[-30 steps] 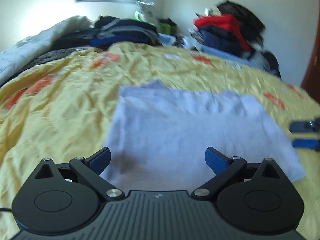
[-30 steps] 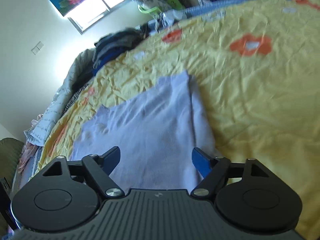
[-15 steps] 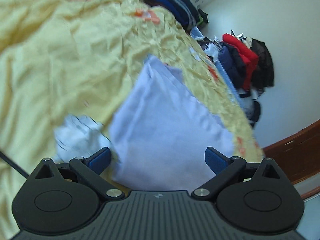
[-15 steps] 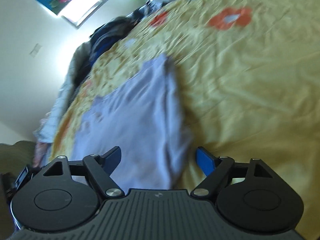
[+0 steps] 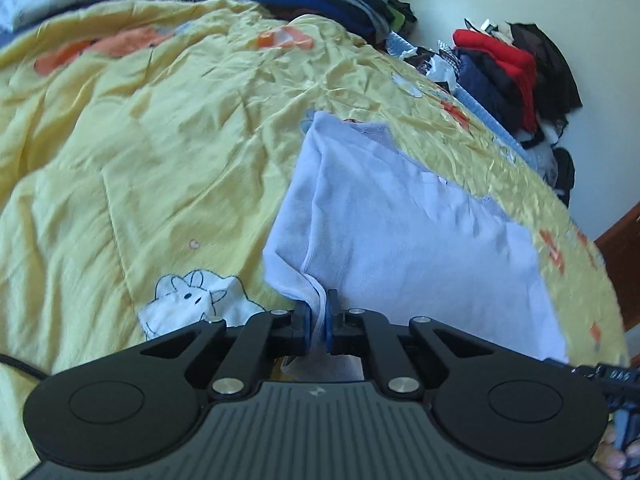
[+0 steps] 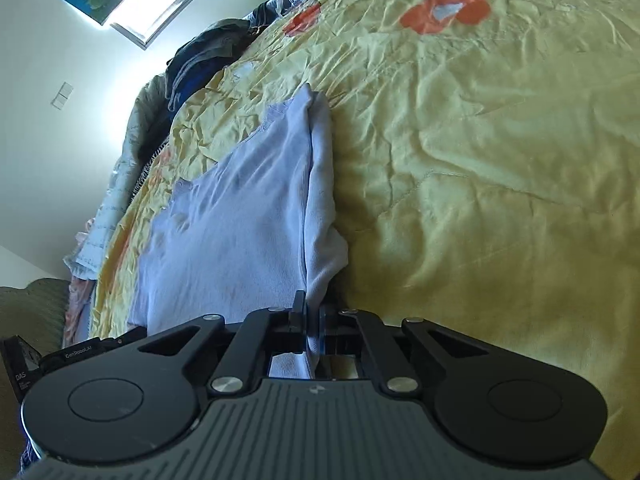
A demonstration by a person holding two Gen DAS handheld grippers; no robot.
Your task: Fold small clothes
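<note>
A pale lilac folded garment [image 5: 400,232] lies flat on the yellow bedspread [image 5: 140,160]. My left gripper [image 5: 319,308] is at the garment's near left corner, its jaws closing, and the blue pads pinch the layered hem between them. In the right wrist view the same garment [image 6: 240,220] stretches away along the bedspread [image 6: 480,160]. My right gripper [image 6: 311,312] is at its near right corner, jaws closing, with the cloth edge squeezed between the pads. Both corners are slightly gathered at the pinch.
Stacks of dark folded clothes [image 5: 332,0] sit at the far edge of the bed. A red and navy heap [image 5: 500,64] stands by the wall. A white rabbit patch [image 5: 192,300] is sewn into the bedspread near my left gripper. Brown wooden furniture [image 5: 624,260] borders the right side.
Both grippers dropped to the garment's near corners and went from wide open to closed on the cloth. The left view rolled and shifted toward the left corner.
</note>
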